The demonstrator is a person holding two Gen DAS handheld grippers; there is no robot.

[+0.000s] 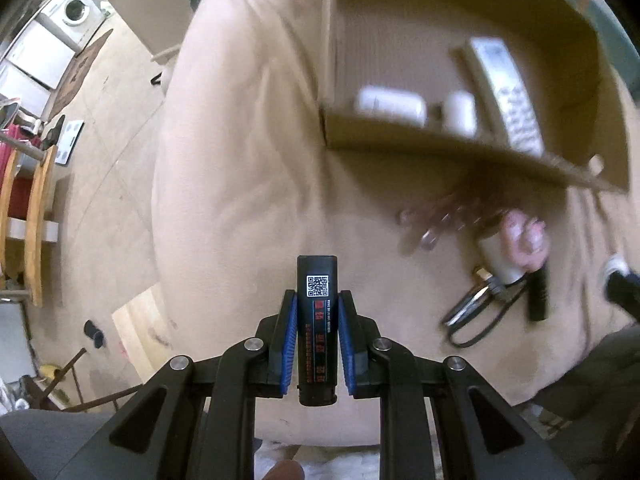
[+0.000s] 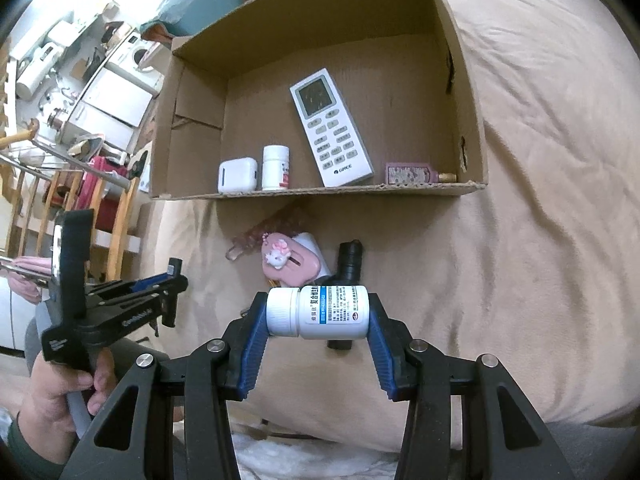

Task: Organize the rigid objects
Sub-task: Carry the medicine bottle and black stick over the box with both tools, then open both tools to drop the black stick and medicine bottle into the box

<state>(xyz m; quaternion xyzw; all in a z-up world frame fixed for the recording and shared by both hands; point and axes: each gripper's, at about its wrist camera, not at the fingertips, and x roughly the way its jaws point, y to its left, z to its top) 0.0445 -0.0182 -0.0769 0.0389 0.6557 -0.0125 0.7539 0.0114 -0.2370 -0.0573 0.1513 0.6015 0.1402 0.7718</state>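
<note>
The white remote control (image 2: 330,128) lying in the cardboard box (image 2: 466,120) carries the brand "GREE" in grey letters at its lower end; its button legends are too small to read. The black stick (image 1: 317,330) clamped in the left gripper (image 1: 317,344) bears a white QR-code sticker and lines of red and white print that cannot be made out. The white pill bottle (image 2: 318,312) clamped in the right gripper (image 2: 318,320) has a label with a blue band and Chinese characters, most of them too small to read. The body of the left gripper, in the right wrist view, shows pale lettering that stays illegible.
</note>
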